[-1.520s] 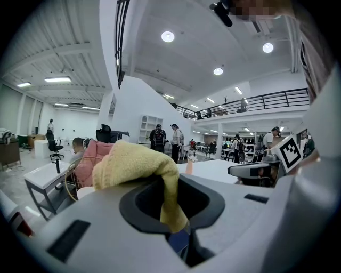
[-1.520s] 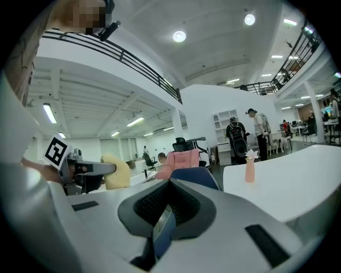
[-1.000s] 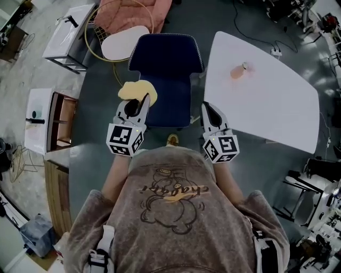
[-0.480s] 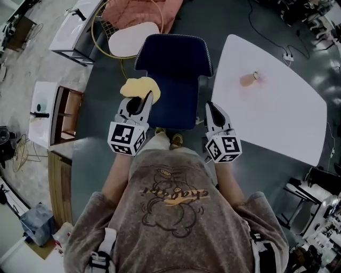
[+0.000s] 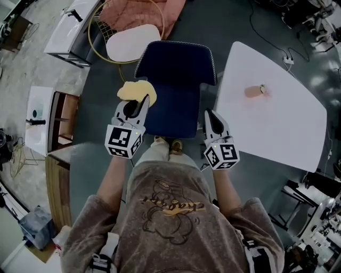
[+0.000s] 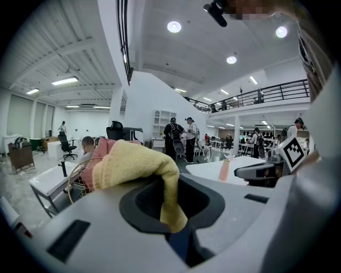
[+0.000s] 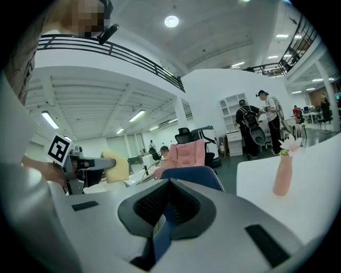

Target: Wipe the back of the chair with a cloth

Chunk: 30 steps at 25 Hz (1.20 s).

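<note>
The dark blue chair stands straight ahead of me, its backrest on the far side; the right gripper view shows that backrest above the jaws. My left gripper hovers over the seat's left edge, shut on a crumpled yellow cloth. In the left gripper view the cloth bulges over the jaws and hangs down between them. My right gripper is at the seat's right edge, shut with nothing in it.
A white table fills the right side, with a pink vase on it. Beyond the chair are a round white top ringed by a yellow hoop and a pink armchair. White cabinets stand left. People stand far off.
The head view has drifted, so chair and table sit a little more to the right. Both grippers keep their places beside the seat, the cloth still clamped.
</note>
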### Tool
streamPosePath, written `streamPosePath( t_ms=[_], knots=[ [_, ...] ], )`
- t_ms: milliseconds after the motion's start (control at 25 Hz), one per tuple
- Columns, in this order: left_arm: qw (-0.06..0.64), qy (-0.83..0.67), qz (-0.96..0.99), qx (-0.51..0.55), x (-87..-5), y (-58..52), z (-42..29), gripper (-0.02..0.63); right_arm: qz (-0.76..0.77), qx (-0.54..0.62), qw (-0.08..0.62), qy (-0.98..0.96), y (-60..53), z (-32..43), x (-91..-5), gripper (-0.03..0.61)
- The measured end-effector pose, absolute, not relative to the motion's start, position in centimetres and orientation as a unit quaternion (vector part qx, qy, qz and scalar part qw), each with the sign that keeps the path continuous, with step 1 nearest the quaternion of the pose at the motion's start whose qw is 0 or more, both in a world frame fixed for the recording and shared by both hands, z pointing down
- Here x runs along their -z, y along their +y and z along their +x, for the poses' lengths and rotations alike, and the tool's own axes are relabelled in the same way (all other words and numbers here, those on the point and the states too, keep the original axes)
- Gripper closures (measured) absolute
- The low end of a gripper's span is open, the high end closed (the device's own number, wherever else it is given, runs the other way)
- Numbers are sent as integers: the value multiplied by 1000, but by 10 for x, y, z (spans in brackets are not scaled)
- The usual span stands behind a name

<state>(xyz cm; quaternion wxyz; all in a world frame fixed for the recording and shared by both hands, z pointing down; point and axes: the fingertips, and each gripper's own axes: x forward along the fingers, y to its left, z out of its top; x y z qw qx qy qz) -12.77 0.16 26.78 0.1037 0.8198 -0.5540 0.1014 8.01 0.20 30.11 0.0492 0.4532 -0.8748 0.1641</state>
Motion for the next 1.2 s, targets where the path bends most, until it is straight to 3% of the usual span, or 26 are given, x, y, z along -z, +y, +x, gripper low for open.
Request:
streamPosePath(
  t_ms=[680,1200],
  knots=[
    [128,-550,817,-119,-367,-73,-156,561,470,-168,41,-866,-60,51,-365,552],
    [93,-556,805,-185,-420,-129,-204,561,461,-179,54,-867,-72,43,-394,552]
  ],
)
